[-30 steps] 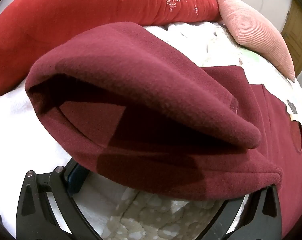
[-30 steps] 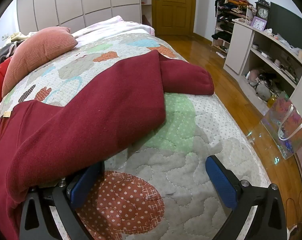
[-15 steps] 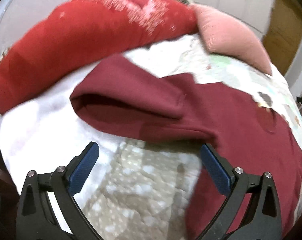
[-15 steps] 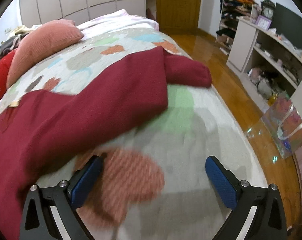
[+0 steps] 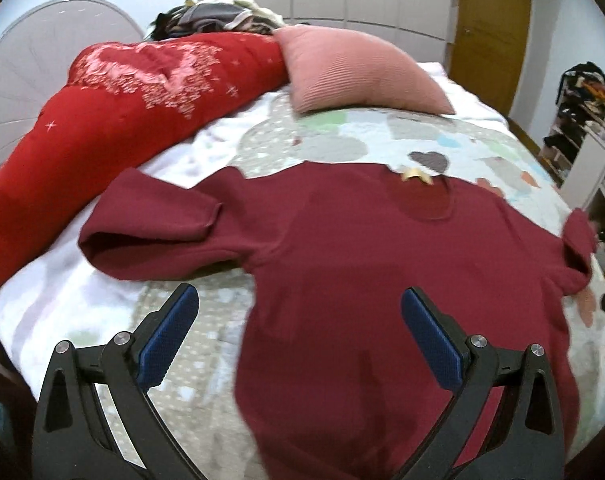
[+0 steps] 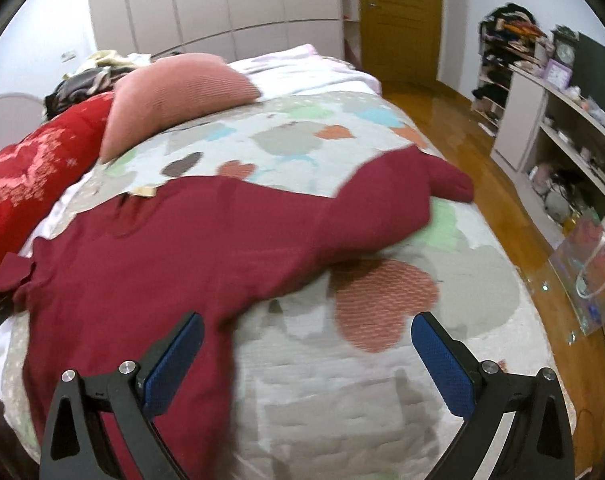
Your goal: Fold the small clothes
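We see the dark red fleece sweater (image 5: 382, 264) (image 6: 174, 264) spread flat on the quilted patchwork bed (image 5: 342, 140) (image 6: 342, 380), below both released grippers' (image 5: 298, 328) (image 6: 306, 350) wide jaws, ungrasped.

Bare quilt (image 6: 342, 392) beside maroon sweater (image 6: 150, 272): free passage. Red bolster (image 5: 114, 120), pink pillow (image 5: 354, 72) block far side of bed.
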`<state>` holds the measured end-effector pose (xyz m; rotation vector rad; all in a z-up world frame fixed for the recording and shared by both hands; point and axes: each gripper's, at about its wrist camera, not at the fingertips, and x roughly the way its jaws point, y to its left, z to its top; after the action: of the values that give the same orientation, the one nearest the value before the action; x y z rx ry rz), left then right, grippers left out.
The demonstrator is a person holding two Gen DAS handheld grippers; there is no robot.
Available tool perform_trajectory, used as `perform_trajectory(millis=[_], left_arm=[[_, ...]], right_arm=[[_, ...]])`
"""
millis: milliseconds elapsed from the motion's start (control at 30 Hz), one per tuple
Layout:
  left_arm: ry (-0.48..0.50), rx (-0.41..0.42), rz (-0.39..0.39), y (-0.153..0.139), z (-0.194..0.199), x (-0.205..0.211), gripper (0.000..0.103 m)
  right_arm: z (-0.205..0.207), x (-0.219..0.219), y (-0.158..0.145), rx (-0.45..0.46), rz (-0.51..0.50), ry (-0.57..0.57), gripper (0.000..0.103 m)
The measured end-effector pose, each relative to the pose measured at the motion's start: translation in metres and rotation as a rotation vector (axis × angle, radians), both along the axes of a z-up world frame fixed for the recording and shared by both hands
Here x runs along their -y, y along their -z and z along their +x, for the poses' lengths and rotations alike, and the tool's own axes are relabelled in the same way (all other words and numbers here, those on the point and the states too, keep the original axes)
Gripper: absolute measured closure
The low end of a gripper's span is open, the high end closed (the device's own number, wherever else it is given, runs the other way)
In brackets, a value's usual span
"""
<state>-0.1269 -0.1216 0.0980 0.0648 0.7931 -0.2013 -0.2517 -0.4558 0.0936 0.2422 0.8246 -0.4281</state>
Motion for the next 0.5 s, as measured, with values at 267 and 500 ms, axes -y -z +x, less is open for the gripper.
perform_trajectory(millis=[267, 500], left_arm=[[0.053, 0.031, 0.015, -0.008, -0.010, 0.028, 0.001], [0.056, 0.029, -0.025, -0.016, -0.016, 0.032, 0.001]], right_arm=[[0.016, -0.048, -0.017, 0.007, 0.051, -0.132, 0.000], [0.001, -0.078, -0.059, 0.076, 0.099, -0.235, 0.000]])
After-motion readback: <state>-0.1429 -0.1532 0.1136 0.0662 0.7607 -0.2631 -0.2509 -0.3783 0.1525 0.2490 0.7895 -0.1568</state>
